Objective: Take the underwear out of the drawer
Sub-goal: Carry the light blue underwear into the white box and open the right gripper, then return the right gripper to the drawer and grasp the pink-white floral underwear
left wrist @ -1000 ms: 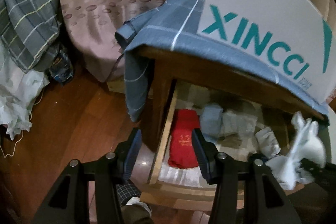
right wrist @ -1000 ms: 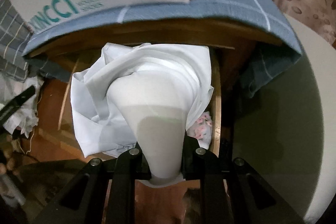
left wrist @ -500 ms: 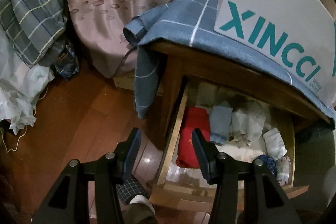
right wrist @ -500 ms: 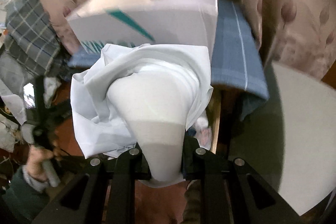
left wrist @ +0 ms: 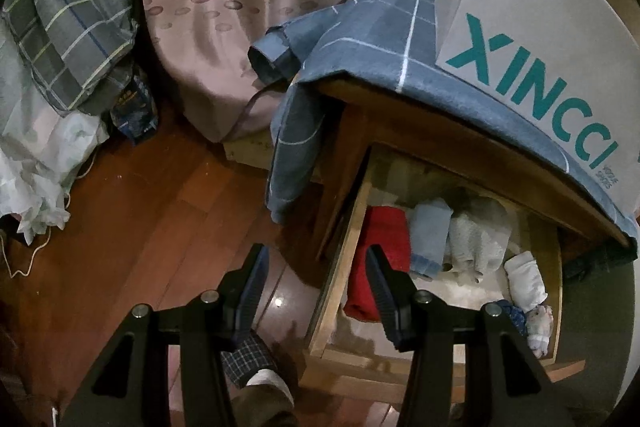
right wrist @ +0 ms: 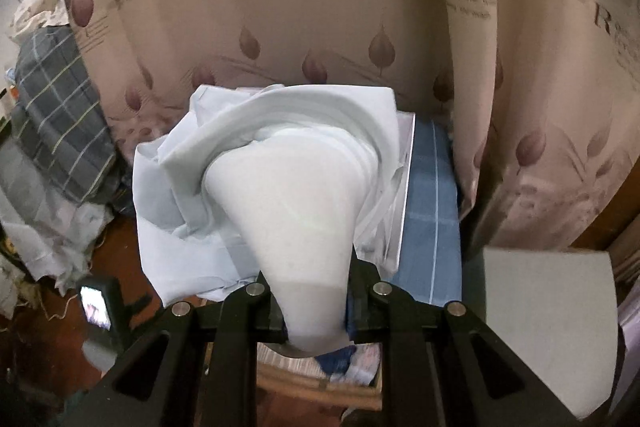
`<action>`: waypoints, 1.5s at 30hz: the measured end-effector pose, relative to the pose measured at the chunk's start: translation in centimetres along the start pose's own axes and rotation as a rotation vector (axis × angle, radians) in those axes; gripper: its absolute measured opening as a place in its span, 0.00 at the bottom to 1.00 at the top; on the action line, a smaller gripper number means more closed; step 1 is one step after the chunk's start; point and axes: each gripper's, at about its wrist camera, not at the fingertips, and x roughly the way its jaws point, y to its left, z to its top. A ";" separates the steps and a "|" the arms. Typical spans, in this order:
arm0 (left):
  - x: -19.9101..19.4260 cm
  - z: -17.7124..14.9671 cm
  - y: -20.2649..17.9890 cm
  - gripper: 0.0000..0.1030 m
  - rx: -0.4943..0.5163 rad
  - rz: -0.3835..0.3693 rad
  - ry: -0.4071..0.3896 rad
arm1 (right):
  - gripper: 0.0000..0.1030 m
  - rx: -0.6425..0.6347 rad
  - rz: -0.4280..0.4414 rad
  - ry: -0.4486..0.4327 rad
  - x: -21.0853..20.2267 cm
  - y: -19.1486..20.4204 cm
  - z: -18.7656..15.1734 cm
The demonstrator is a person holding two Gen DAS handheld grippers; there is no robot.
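Pale white-blue cloth underwear (right wrist: 280,187) clamped in the right gripper (right wrist: 316,311), clear of the open wooden drawer (left wrist: 340,267).
The garment fans forward from the closed jaws, long axis along the fingers; the drawer lies below. The left gripper (left wrist: 316,287) stands half apart, empty. The white cardboard box (left wrist: 540,27) reads "XINCCI".

The open wooden drawer (left wrist: 352,251) lies just right of the left fingers (left wrist: 380,275); inside it rest a red folded cloth (left wrist: 380,235) and pale rolled garments (left wrist: 472,239).
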 end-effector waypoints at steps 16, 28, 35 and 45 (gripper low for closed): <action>0.2 0.2 1.3 0.50 -0.055 -0.029 0.013 | 0.18 0.031 -0.138 0.164 13.1 -1.7 3.6; 0.7 0.2 -0.1 0.50 -0.006 -0.024 0.027 | 0.36 0.018 -0.137 0.237 16.0 -1.0 2.1; 0.8 0.2 -0.3 0.50 0.000 -0.017 0.033 | 0.46 0.008 -0.122 0.187 12.9 -0.6 2.7; 1.2 -0.2 -1.3 0.50 0.051 -0.022 0.048 | 0.48 -0.083 -0.031 0.204 5.2 -0.1 -1.7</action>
